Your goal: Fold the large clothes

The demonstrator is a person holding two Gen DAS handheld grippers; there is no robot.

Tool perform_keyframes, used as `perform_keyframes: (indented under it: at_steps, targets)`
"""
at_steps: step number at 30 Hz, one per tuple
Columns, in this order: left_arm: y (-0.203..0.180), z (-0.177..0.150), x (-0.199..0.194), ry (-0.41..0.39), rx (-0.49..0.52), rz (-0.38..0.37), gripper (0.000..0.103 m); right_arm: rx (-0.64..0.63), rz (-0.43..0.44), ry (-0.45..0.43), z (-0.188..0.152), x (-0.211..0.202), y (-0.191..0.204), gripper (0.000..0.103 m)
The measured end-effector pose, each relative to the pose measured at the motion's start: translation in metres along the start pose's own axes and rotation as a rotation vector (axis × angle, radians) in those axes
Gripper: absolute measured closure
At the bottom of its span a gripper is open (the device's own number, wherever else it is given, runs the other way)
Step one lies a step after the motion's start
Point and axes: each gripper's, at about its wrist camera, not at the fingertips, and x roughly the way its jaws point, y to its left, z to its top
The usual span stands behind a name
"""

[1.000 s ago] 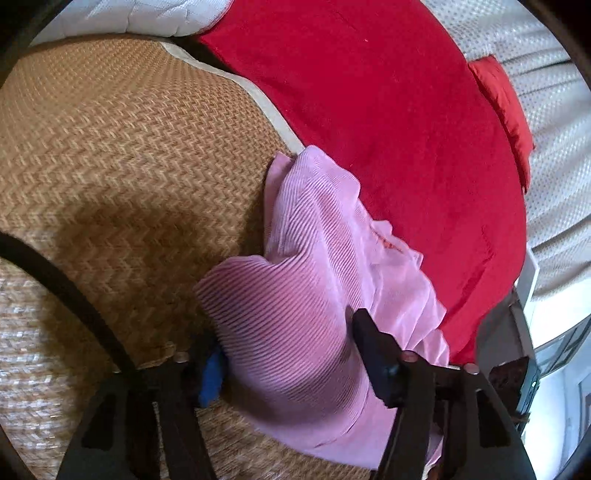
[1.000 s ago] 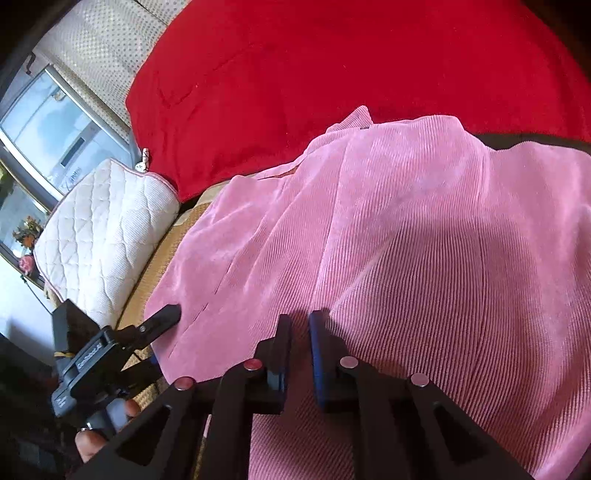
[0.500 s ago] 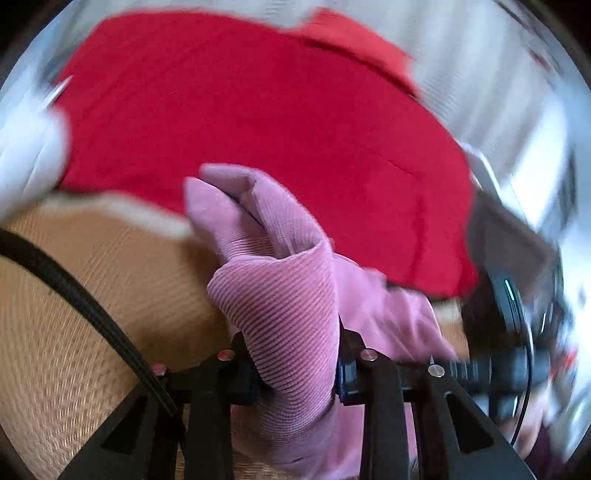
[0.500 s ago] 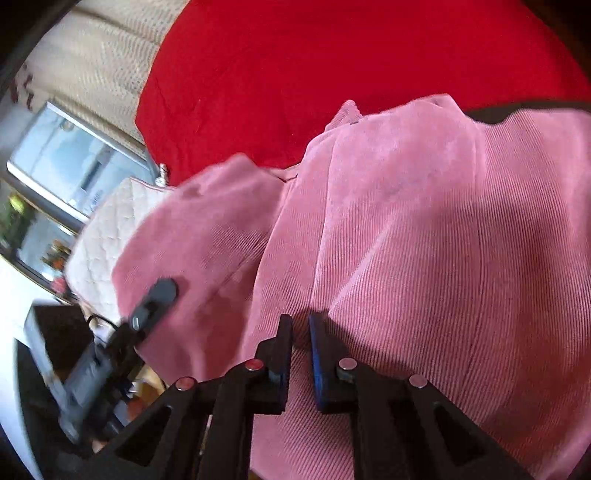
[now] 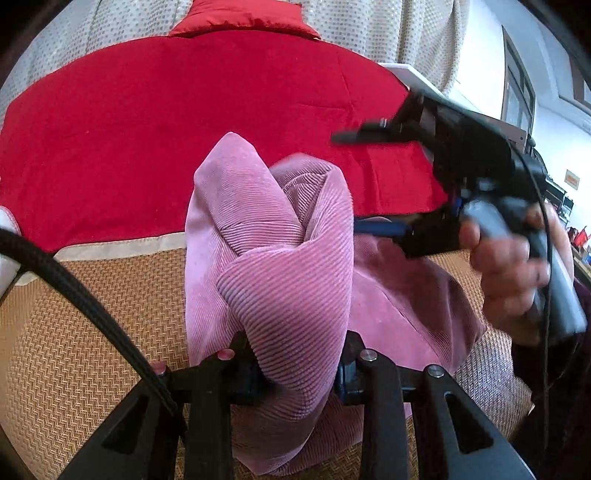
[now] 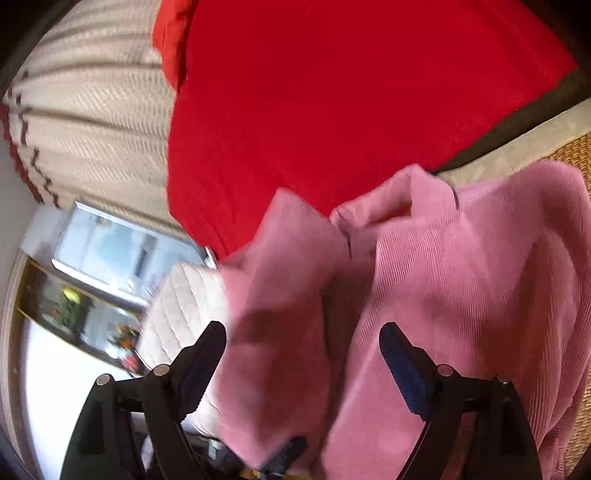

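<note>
A pink corduroy garment (image 5: 280,258) lies bunched on a woven mat (image 5: 92,314). My left gripper (image 5: 299,369) is shut on a thick fold of it and holds that fold raised, so the cloth stands up in a twisted hump. In the left wrist view my right gripper (image 5: 345,181) hovers at the right, held by a hand (image 5: 509,273), its fingers apart just above the garment. In the right wrist view the garment (image 6: 461,295) fills the lower right. The right gripper (image 6: 303,332) is opening wide there. Cloth lies between its fingers, but the pads are clear of it.
A red blanket (image 5: 184,129) covers the surface behind the mat. Dotted curtains (image 5: 388,33) hang beyond it. In the right wrist view a white quilted cushion (image 6: 181,306) and a window (image 6: 122,251) sit at the left.
My left gripper closed on a fold of the pink garment, lifted it and rolled. My right gripper, shut on the cloth before, has let go and spread its fingers wide.
</note>
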Motion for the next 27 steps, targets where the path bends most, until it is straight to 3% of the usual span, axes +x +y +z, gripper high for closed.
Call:
perform_keyframes:
  at_steps: [3,5,8,12,14,15,18,23,27]
  targets:
    - [-0.004,0.001,0.004,0.004,0.035,0.004,0.073,0.001,-0.008,0.006,0.004,0.000,0.008,0.015]
    - [0.002,-0.005,-0.004,0.005,0.035,-0.004,0.073,-0.048,-0.090,0.071,0.005,0.017,0.020,0.015]
    - [0.004,-0.006,-0.007,0.008,0.045,-0.010,0.073,-0.098,-0.109,0.158,0.008,0.048,0.036,0.015]
    - [0.008,-0.008,-0.011,0.012,0.048,-0.021,0.073,-0.235,-0.269,0.266,0.009,0.094,0.063,0.017]
    - [0.009,-0.005,-0.012,0.018,0.048,-0.018,0.073,-0.329,-0.387,0.279,0.006,0.107,0.068,0.053]
    - [0.010,-0.003,-0.013,0.020,0.046,-0.026,0.073,-0.384,-0.423,0.301,0.003,0.112,0.072,0.077]
    - [0.007,0.008,-0.022,-0.003,0.048,-0.073,0.073,-0.434,-0.455,0.262,-0.002,0.095,0.082,0.082]
    - [-0.035,0.039,-0.044,-0.106,0.121,-0.202,0.073,-0.494,-0.374,0.080,0.002,0.017,0.108,0.083]
    - [-0.079,0.047,-0.018,-0.100,0.158,-0.286,0.071,-0.483,-0.378,-0.032,0.018,-0.037,0.096,0.084]
